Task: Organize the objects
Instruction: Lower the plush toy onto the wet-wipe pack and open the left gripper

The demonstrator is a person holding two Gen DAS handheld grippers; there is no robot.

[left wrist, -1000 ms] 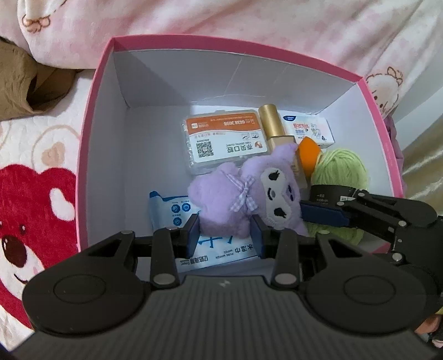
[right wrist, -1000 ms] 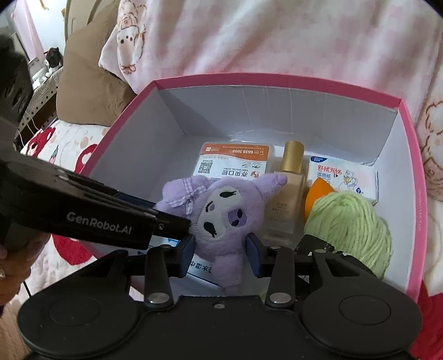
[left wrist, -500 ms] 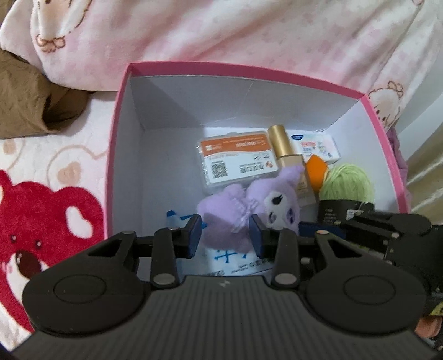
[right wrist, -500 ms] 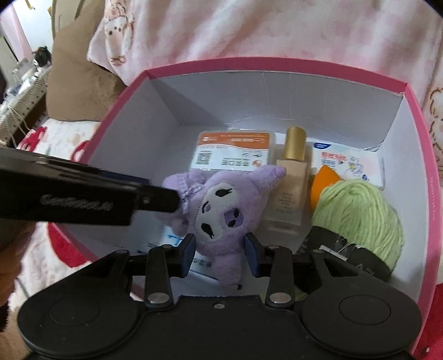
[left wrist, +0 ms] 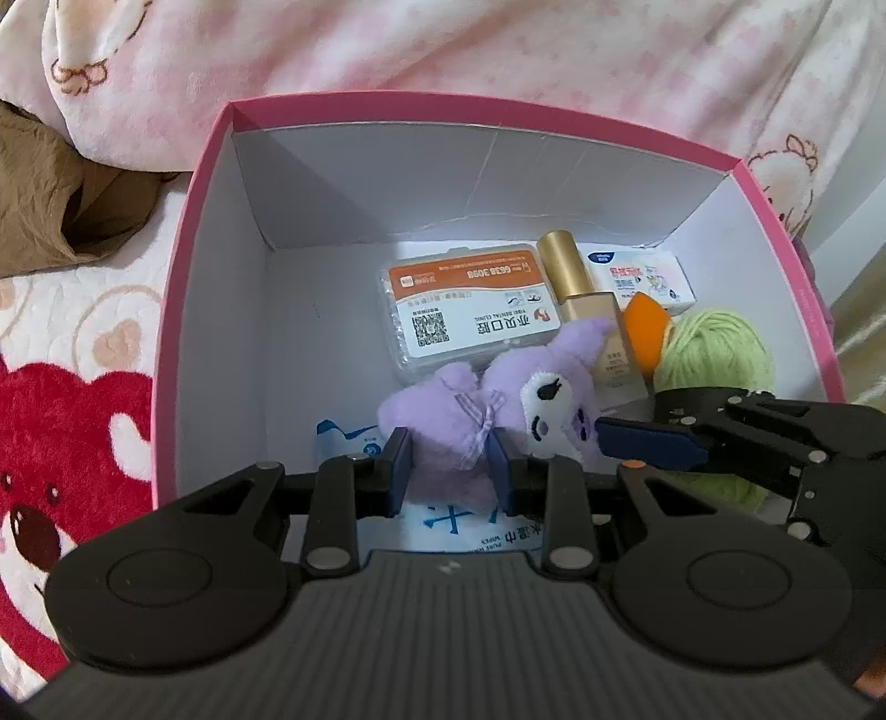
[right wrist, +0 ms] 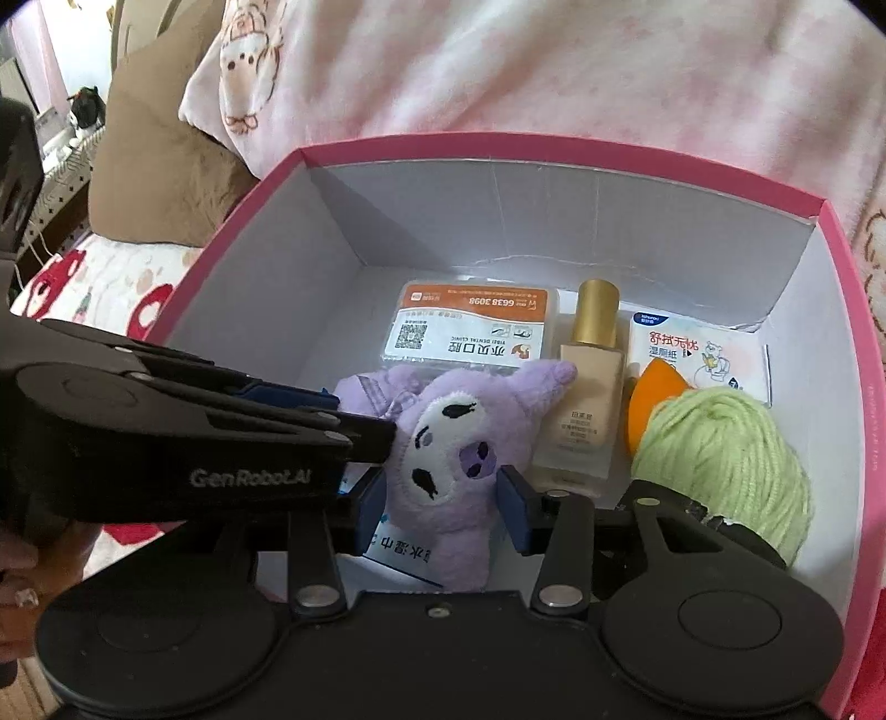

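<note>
A purple plush toy [left wrist: 443,421] lies in the pink box [left wrist: 498,111], on top of a blue-and-white wipes packet [left wrist: 349,443]. My left gripper [left wrist: 448,471] pinches the toy's body by its bow, and its jaws are closing. My right gripper [right wrist: 443,509] straddles the toy's head [right wrist: 443,443]; its jaws are opening and the pads stand just off the fur. Each gripper shows in the other's view: the right [left wrist: 648,443], the left [right wrist: 221,432].
Behind the toy in the box [right wrist: 554,147] lie an orange-labelled plastic case [right wrist: 470,332], a gold-capped bottle [right wrist: 592,354], a white wipes pack [right wrist: 703,354], an orange sponge [right wrist: 653,399] and green yarn [right wrist: 731,454]. A pink blanket [left wrist: 498,44] and brown cushion [left wrist: 44,205] surround it.
The left jaws have narrowed onto the toy's body. The right jaws have widened around its head. The left view has tilted, so the box sits lower in the picture.
</note>
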